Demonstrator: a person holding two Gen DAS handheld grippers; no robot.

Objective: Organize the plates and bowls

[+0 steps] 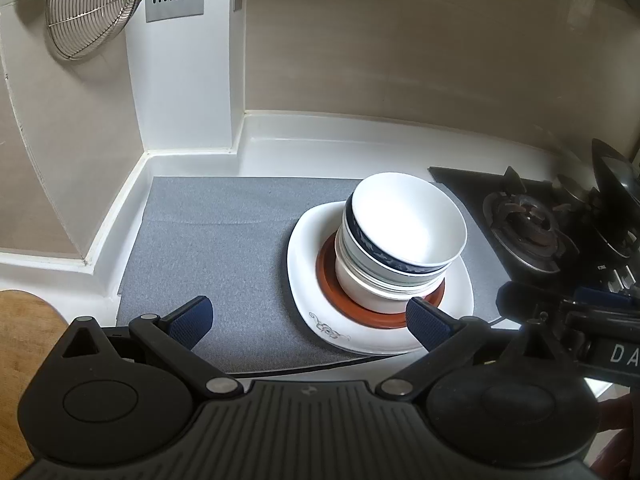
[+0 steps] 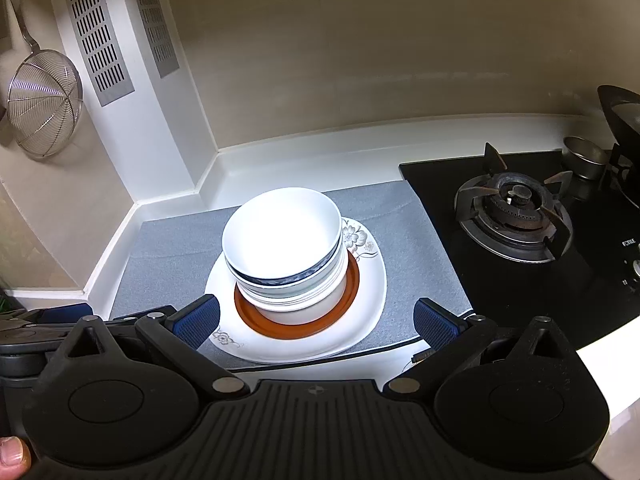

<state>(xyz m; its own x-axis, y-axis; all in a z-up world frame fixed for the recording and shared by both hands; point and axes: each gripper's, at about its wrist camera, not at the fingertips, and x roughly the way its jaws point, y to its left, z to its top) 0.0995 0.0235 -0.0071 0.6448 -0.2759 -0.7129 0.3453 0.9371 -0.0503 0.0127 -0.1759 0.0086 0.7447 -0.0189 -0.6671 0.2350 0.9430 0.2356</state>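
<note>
Both claws hovering spread and empty before the stacked dishes

The bowl stack (image 2: 286, 258) is sitting on a brown plate (image 2: 298, 326) atop the white plate (image 2: 360, 300) on the grey mat (image 1: 208, 240) covering the desk. The left claw (image 1: 308, 322) and right claw (image 2: 316, 322) are gaping; a nudge risks toppling the leaning bowls. Bowl count is unclear.

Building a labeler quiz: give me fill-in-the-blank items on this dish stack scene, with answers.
1. The bowls are nested on a small ____-coloured plate.
2. That plate sits on a large white plate with a ____ motif.
3. Both tongs, left and right, are ____.
4. Right of the grey mat is a gas ____.

Answers: orange; floral; open; burner
</note>
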